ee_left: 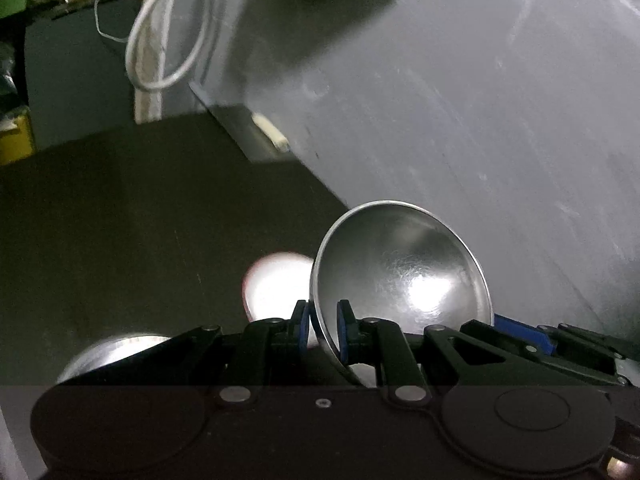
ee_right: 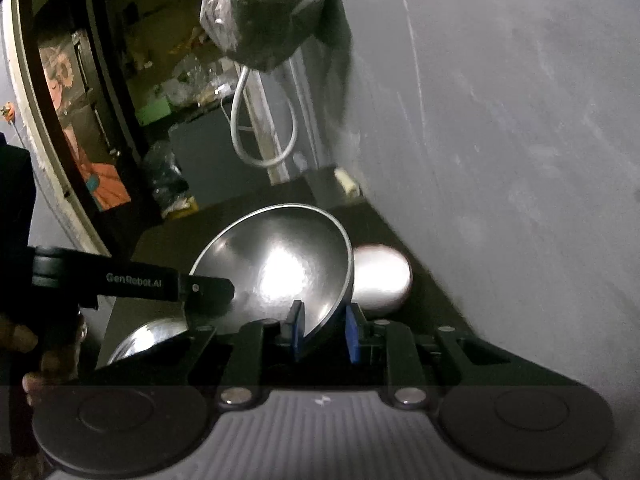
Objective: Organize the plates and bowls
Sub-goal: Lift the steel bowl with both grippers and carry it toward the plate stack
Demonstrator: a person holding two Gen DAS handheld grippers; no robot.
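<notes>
A shiny steel bowl point(ee_left: 404, 272) is held tilted above the dark table point(ee_left: 120, 220). My left gripper point(ee_left: 323, 326) is shut on its rim, one blue pad on each side of the wall. The same bowl point(ee_right: 276, 264) shows in the right wrist view, where my right gripper point(ee_right: 325, 330) is also shut on its rim. The left gripper's body point(ee_right: 132, 280) reaches the bowl's left edge there. An overturned steel bowl point(ee_right: 380, 276) sits on the table behind it, also in the left view point(ee_left: 276, 280). Another steel dish point(ee_left: 116, 352) lies at lower left, also in the right wrist view point(ee_right: 148, 340).
A grey wall point(ee_left: 480, 100) runs along the table's right side. A white cable loop point(ee_left: 168, 40) hangs at the far corner, and a plastic-wrapped dark object point(ee_right: 264, 8) hangs above it. A doorway with clutter point(ee_right: 160, 80) lies beyond the table's left.
</notes>
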